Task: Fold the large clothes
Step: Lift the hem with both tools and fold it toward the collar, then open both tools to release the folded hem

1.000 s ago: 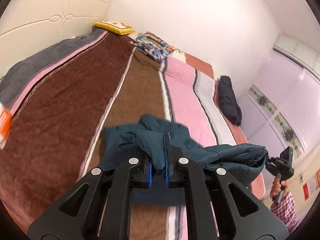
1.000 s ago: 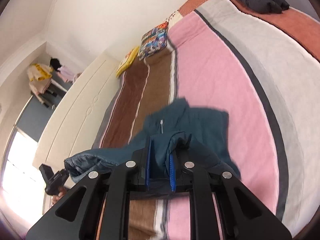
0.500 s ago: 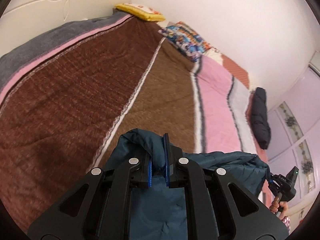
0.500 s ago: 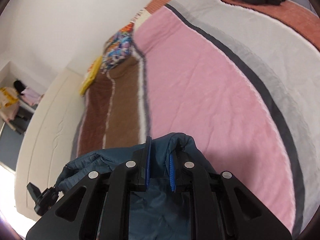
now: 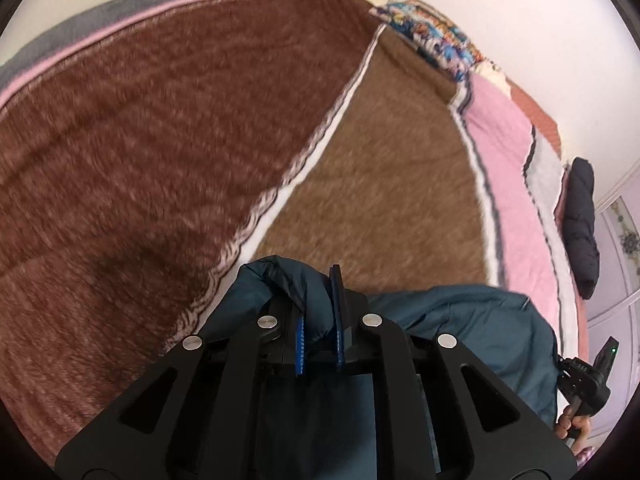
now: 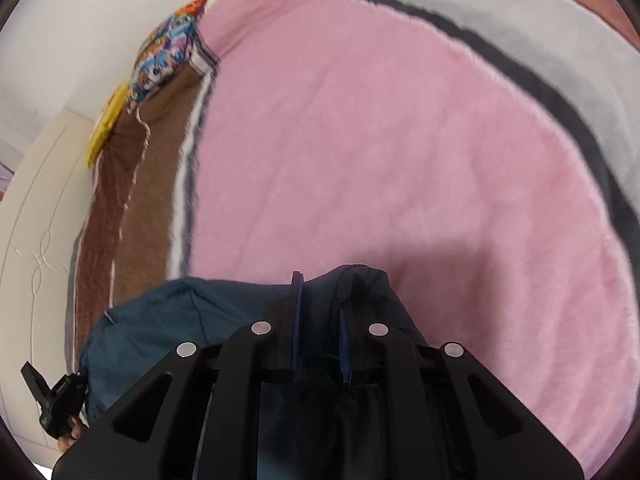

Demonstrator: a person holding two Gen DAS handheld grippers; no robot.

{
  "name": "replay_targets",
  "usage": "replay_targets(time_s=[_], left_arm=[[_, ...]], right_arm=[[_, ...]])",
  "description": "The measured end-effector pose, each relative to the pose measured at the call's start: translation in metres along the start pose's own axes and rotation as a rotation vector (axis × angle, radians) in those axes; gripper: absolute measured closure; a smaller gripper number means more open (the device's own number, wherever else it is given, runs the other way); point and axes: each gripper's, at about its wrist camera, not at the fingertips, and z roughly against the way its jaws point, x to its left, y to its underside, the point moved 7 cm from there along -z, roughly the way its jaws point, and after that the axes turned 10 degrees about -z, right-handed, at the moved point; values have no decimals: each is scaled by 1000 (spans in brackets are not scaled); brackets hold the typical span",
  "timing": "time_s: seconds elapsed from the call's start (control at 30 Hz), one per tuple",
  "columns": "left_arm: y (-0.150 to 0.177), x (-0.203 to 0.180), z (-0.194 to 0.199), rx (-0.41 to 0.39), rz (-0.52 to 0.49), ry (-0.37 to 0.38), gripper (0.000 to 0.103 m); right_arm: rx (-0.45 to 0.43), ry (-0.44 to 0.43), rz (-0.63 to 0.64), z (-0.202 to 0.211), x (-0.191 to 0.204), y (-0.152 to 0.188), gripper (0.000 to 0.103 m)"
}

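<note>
**Left wrist view and right wrist view: jacket pinched at both ends over the bed**

Left wrist view first: our left gripper has its fingers narrowed on a bunched fold of the dark teal padded jacket, with the cloth running off to the right of the fingers toward our other tool. Beyond the fingertips lies the brown, pink and grey striped fleece blanket.

In the right wrist view, our right gripper likewise clamps a fold of the jacket, and the span between trails off left of the fingers.

To do this step well, we judge we should keep both pinches firm, hold the edge taut and level, and lower it squarely onto the blanket.

Below both sets of fingers the black frames hide the hanging body of the jacket, so we cannot tell how it drapes or whether it touches the bed. Both views are motion-blurred.
</note>
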Motion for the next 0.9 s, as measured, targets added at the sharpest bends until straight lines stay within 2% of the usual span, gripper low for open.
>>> replay_targets(time_s=[0.07,0.2,0.27,0.33,0.37,0.4,0.43,0.47,0.53,0.63,0.67,0.73,0.77,0.83,0.9], left_arm=[[3,2,-7,25,22,10,89],[-4,6,-5,66,101,52,86],[-11,6,6,31,146,107,76],[-23,5,24,-13,186,182,69],[-26,4,30,-25,196,197,66],[-29,2,37,-37,199,208,63],[-31,-1,45,-52,194,213,56],[-36,-2,56,-92,176,200,50],[-47,-2,78,-186,141,135,44],[-49,-5,93,-192,96,129,44],[-45,-12,94,-169,51,146,44],[-28,-29,92,-102,-55,168,44],[-19,-33,90,-74,-87,178,46],[9,-43,82,5,-144,192,48],[33,-40,80,51,-137,177,52]], right_arm=[[25,4,-3,-8,-5,5,87],[57,-23,-44,-5,-6,2,79],[64,-79,-73,7,-3,-4,72],[57,-146,-87,23,4,-10,57],[53,-168,-91,30,7,-12,53],[43,-186,-94,37,9,-14,39],[7,-195,-86,49,13,-17,27],[-39,-201,-70,61,16,-20,25],[-84,-203,-47,77,20,-23,25],[-68,-215,-37,90,24,-13,26],[-42,-227,-7,91,29,-4,29],[28,-238,66,87,39,20,54],[72,-239,101,82,44,34,57],[151,-219,161,66,54,63,70],[185,-167,204,50,59,81,71]])
